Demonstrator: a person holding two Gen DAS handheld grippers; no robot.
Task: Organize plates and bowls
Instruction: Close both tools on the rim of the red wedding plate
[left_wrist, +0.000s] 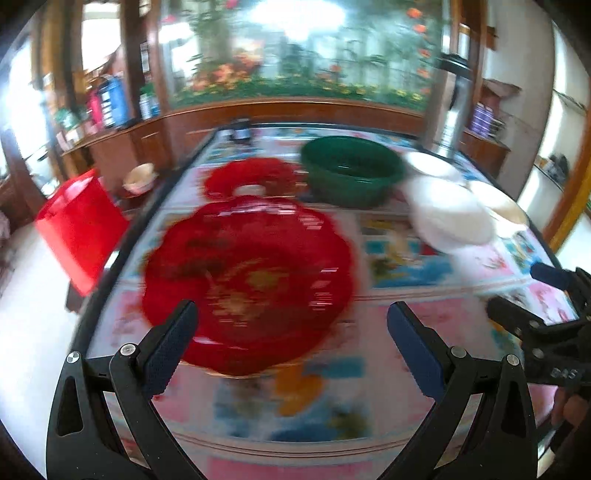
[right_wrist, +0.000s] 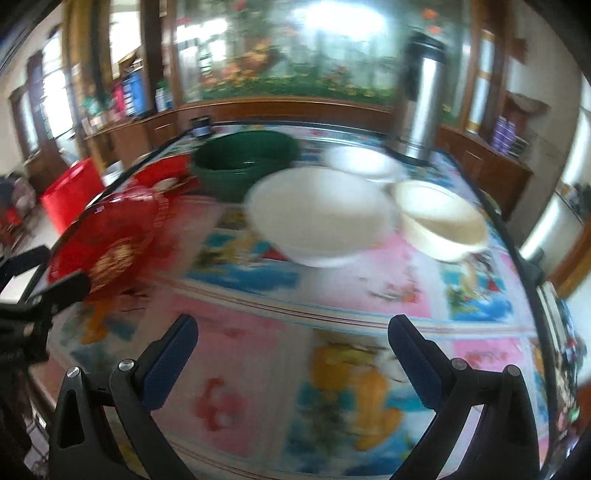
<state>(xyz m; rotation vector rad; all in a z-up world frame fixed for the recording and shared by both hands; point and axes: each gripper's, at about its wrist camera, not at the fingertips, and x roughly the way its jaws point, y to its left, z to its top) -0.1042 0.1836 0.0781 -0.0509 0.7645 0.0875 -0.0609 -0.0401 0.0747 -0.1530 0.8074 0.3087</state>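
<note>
On the table (left_wrist: 406, 332) the red plate (left_wrist: 247, 280) lies flat; both grippers (left_wrist: 291, 332) (right_wrist: 293, 347) wide apart, empty

I see a red plate (left_wrist: 247, 280) with a gold motif and a dark green bowl (left_wrist: 352, 170). The white bowl (right_wrist: 321, 218) is plain. The tablecloth (right_wrist: 332, 332) shows pink and blue cartoon panels.

Ahead of my left tongs (left_wrist: 291, 321) lies a glossy, translucent red plastic plate (left_wrist: 247, 280). Beyond my right tongs (right_wrist: 293, 332) sit smooth white bowls (right_wrist: 317, 218) and a brushed-metal flask (right_wrist: 424, 107) on the shiny, printed surface (right_wrist: 258, 354).
</note>
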